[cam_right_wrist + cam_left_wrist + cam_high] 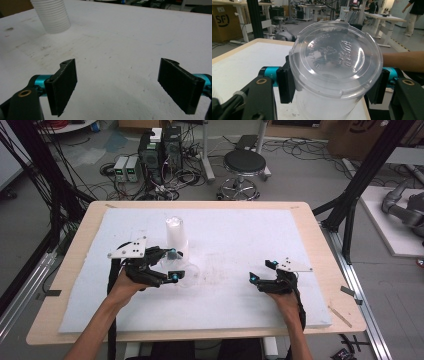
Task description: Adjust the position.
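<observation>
A clear plastic cup (337, 57) lies between the jaws of my left gripper (332, 86), which is shut on its sides; its embossed round end faces the camera. From above, the cup (189, 271) sits low over the white foam sheet (235, 235), with my left gripper (173, 265) around it. Just behind it stands a stack of translucent white cups (176, 236), and the same ribbed stack (53, 16) appears far left in the right gripper view. My right gripper (262, 270) rests on the foam at the right, open, with nothing between its pads (117, 85).
The foam sheet covers a wooden table (70, 270). Beyond the far edge are a black stool (244, 167), computer cases (160, 152) and loose cables on the floor. Black frame posts (365, 175) stand at the right. A forearm (404, 61) reaches in behind the cup.
</observation>
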